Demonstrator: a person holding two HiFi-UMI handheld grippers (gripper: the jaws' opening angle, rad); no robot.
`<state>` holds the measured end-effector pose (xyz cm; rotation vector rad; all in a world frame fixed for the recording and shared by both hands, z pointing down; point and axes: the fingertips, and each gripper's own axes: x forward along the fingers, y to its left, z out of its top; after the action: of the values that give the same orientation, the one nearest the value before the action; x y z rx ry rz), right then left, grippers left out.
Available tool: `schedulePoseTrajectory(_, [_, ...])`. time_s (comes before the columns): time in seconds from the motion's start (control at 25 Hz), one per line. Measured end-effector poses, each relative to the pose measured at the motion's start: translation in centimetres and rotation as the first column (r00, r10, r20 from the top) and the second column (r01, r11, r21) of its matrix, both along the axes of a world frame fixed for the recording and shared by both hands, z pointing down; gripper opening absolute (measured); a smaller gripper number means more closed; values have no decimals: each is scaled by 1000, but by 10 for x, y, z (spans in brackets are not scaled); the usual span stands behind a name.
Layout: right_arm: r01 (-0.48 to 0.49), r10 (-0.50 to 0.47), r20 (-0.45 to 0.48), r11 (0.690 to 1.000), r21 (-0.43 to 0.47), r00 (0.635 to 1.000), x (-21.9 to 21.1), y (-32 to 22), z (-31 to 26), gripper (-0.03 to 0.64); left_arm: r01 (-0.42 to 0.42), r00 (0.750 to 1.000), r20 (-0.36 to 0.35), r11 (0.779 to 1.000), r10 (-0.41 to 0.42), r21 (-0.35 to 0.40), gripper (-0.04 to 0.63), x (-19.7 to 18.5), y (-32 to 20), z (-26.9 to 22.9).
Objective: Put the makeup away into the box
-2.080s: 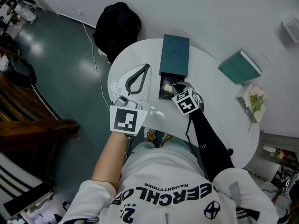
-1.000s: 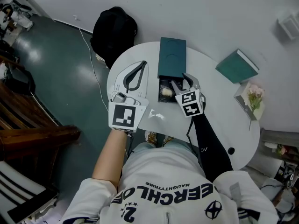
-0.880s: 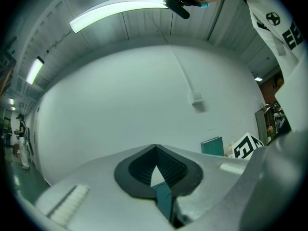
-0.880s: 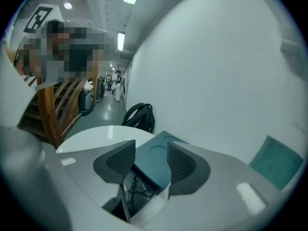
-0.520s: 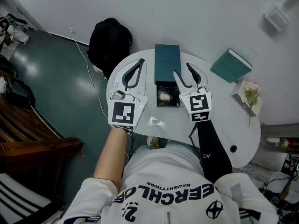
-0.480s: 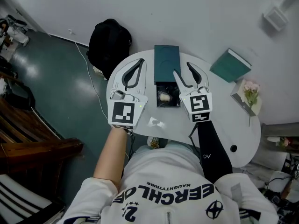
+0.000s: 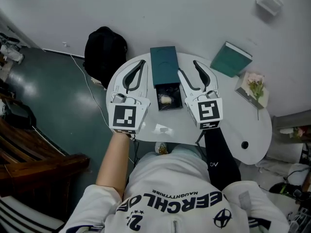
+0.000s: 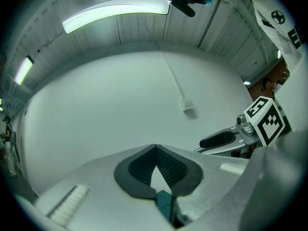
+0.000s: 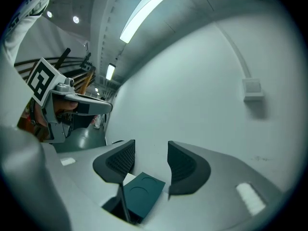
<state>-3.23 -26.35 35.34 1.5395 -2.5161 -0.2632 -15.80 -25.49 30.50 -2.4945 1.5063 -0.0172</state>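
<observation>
A dark teal box (image 7: 163, 64) stands at the middle of the round white table (image 7: 228, 125). Its black drawer (image 7: 169, 102) is pulled out toward me, and a small pale makeup item (image 7: 165, 99) lies inside. My right gripper (image 7: 188, 68) hovers just right of the box, level, open and empty. The right gripper view shows the gap between its pads (image 9: 150, 160) with the box (image 9: 139, 192) below. My left gripper (image 7: 142, 62) hangs left of the box, shut with its tips touching and nothing held. A sliver of the box (image 8: 166, 203) shows under the left gripper (image 8: 155, 148).
A green book (image 7: 232, 58) and a white card with pink flowers (image 7: 252, 86) sit at the table's far right. On the floor beyond the table's left side is a black backpack (image 7: 104, 50). A small clear wrapper (image 7: 160, 128) lies near the front edge.
My right gripper has lifted out of the drawer and swung up to level beside the box, still open. The pale item stays in the drawer. The left gripper has risen slightly.
</observation>
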Motion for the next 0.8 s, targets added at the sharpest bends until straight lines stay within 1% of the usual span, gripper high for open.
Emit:
schedulePoseTrajectory(0.2, [-81, 81, 3, 997, -3, 997, 48, 12, 1, 244, -77, 997, 4, 997, 77, 5, 5, 42, 4, -2])
schedulePoseTrajectory(0.36, [-153, 153, 1, 988, -4, 988, 96, 27, -3, 242, -149, 989, 3, 989, 149, 4, 5, 89, 9, -7])
schedulePoseTrajectory(0.52, [-228, 228, -3, 974, -4, 974, 151, 47, -3, 242, -224, 975, 1, 974, 224, 7, 5, 145, 19, -10])
schedulePoseTrajectory(0.8, [-341, 342, 14, 940, -18, 940, 245, 90, 1, 241, -345, 939, 4, 939, 345, 5, 5, 243, 46, -8])
